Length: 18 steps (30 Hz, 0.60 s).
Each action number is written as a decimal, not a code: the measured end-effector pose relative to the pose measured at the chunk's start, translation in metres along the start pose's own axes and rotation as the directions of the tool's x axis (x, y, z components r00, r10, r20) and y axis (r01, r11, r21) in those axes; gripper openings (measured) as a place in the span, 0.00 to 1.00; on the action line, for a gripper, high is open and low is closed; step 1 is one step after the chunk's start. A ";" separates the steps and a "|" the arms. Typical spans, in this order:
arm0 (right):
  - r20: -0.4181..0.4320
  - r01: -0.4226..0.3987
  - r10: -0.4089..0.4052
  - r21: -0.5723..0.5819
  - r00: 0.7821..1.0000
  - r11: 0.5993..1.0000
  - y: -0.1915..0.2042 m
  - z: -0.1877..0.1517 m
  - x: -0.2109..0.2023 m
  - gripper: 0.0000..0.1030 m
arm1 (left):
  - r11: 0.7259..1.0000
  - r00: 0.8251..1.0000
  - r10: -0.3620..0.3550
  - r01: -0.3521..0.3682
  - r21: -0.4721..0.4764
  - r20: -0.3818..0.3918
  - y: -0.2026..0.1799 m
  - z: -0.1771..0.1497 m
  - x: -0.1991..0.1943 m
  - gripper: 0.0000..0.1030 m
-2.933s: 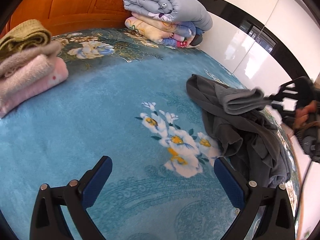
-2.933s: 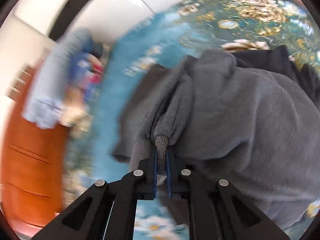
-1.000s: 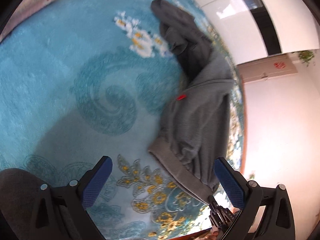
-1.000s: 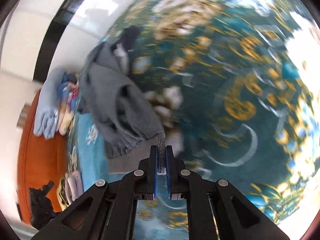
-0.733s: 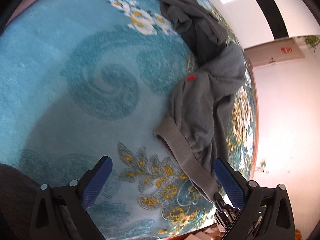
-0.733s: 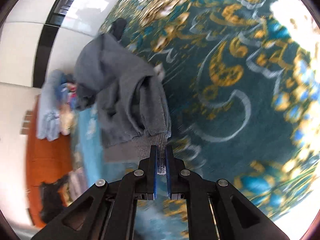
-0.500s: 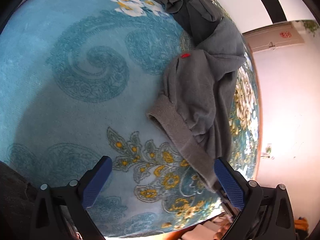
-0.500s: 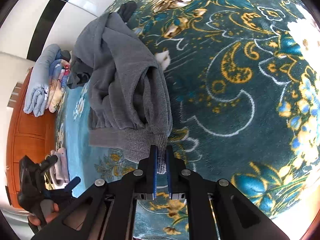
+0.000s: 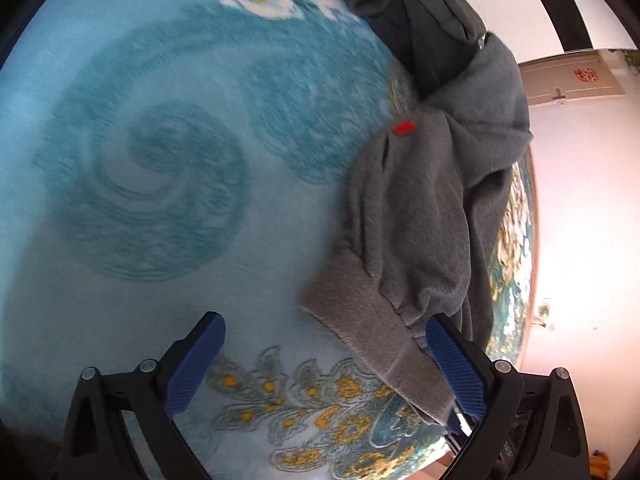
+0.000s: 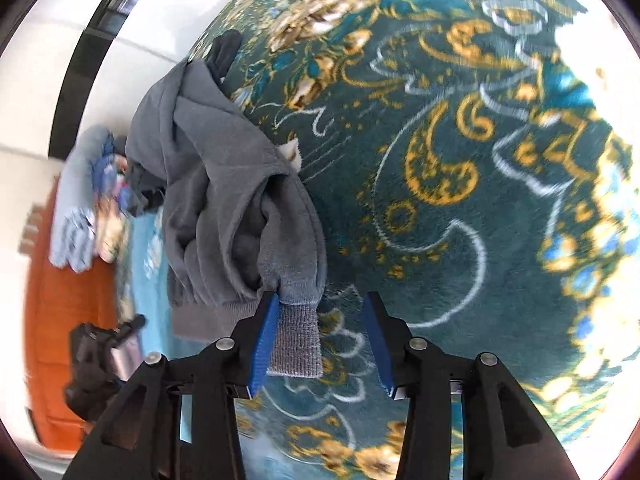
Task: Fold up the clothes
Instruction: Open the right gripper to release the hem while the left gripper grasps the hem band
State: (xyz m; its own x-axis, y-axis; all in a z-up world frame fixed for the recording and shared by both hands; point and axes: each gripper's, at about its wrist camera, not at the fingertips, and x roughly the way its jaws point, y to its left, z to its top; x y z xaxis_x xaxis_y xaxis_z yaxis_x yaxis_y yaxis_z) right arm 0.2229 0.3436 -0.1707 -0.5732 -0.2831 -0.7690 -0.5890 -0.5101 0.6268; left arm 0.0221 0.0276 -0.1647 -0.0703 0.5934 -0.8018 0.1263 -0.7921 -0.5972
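— Sweater (image 9: 420, 200): bunched, stretched lengthwise up the bed's (image 9: 140, 140) right edge, ribbed hem nearest.
— And the cuff (image 10: 296, 340)?
— Lying between the right gripper's (image 10: 320, 344) fingers, touching the left pad – jaws parted, nothing clamped.
— Left gripper (image 9: 328, 364)?
— Spread wide, hovering over the hem (image 9: 372, 344), right pad (image 9: 456, 368) just beside it. Nearer of the two for the hem.
— In the way?
— A darker garment (image 9: 416, 12) tangled at the far end. Folded bedding (image 10: 80, 200) well apart, by the headboard.
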 end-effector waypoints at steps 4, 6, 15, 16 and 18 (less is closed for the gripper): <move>0.005 -0.022 0.022 0.032 1.000 0.999 -0.007 0.000 0.001 0.44 | 1.000 1.000 -0.008 0.009 0.014 -0.017 -0.002 0.003 0.010 0.86; 0.009 -0.027 0.026 0.042 1.000 0.999 -0.008 0.000 0.000 0.44 | 1.000 1.000 -0.010 0.010 0.010 -0.017 0.000 0.004 0.012 0.81; 0.005 -0.009 0.009 0.074 1.000 0.997 0.001 -0.004 0.003 0.35 | 0.984 0.997 -0.004 0.017 -0.179 0.074 0.024 0.007 0.010 0.22; -0.001 -0.016 0.017 0.077 1.000 0.997 0.001 -0.004 0.002 0.28 | 0.984 0.998 -0.003 0.016 -0.175 0.070 0.024 0.006 0.010 0.16; -0.005 -0.019 0.019 0.071 1.000 0.997 0.004 -0.006 0.001 0.18 | 0.987 0.998 0.004 0.007 -0.160 0.068 0.023 0.005 0.009 0.12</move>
State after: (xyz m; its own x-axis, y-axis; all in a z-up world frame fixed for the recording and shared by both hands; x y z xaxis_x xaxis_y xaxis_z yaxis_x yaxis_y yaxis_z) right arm 0.2239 0.3361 -0.1700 -0.5816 -0.2963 -0.7576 -0.6171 -0.4460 0.6482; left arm 0.0190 0.0145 -0.1858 -0.1369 0.5789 -0.8039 0.2829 -0.7548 -0.5918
